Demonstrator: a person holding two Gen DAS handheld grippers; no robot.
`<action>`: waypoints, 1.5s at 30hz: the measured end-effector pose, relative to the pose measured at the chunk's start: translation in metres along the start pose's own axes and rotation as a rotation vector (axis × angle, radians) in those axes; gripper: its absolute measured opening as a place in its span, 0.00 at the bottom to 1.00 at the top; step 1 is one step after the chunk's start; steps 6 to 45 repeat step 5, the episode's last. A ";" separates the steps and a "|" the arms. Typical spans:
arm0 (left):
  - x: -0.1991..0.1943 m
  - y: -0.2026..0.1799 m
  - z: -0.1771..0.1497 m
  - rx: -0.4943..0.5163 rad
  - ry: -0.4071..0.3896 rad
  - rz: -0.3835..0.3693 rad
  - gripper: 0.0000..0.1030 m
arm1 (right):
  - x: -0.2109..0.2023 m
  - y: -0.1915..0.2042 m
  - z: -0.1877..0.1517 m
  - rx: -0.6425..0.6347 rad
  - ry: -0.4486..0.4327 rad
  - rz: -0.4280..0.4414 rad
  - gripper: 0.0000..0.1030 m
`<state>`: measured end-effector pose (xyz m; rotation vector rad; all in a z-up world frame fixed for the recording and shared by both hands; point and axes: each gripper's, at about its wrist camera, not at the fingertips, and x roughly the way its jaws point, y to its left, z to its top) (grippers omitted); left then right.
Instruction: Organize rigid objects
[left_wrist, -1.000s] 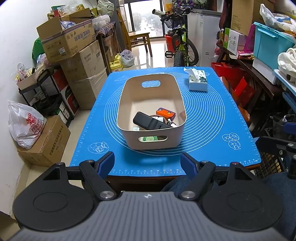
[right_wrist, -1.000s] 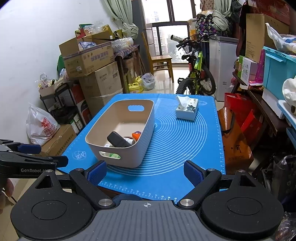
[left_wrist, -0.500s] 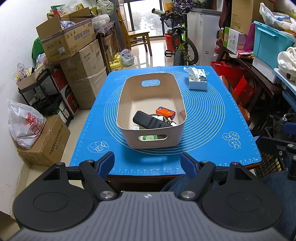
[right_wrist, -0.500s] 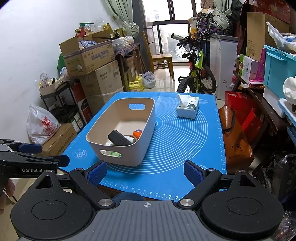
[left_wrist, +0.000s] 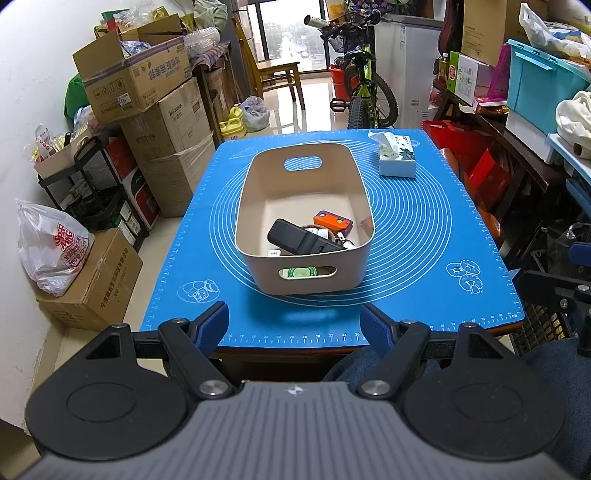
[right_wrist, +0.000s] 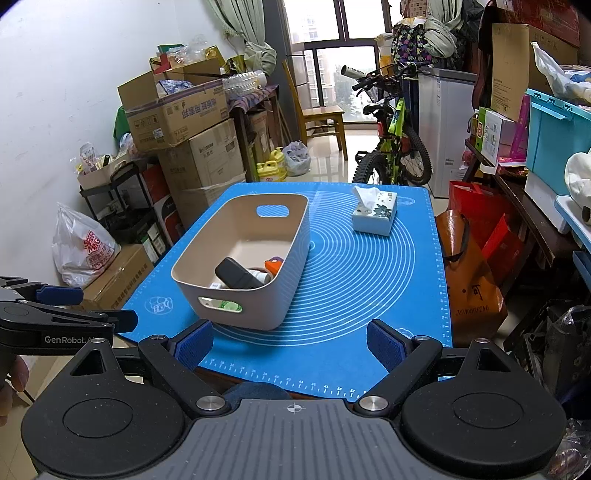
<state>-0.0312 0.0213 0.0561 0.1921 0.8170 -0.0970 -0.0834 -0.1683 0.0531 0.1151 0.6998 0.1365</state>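
step: wrap-up, judging by layout — rigid items (left_wrist: 308, 238) lying inside beige bin (left_wrist: 258, 184) at 12 o'clock on blue mat (left_wrist: 424, 229) | left gripper (left_wrist: 293, 325) spread, empty | right gripper (right_wrist: 290, 345) spread, empty | next: probably retreat — or check tissue box (right_wrist: 375, 216) at 1 o'clock

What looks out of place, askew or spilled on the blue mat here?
Nothing stands out. The beige bin sits upright on the blue mat with its items inside, the black remote leaning across them. The tissue box stands apart near the far edge. Nothing is spilled.
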 end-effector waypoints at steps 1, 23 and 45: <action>0.000 0.000 0.001 0.000 0.000 -0.001 0.76 | 0.000 0.000 0.000 0.000 0.001 0.000 0.88; 0.000 0.000 0.001 0.002 -0.001 0.001 0.76 | -0.001 0.000 0.001 0.001 -0.001 -0.001 0.88; 0.000 0.000 0.001 0.002 -0.001 0.001 0.76 | -0.001 0.000 0.001 0.001 -0.001 -0.001 0.88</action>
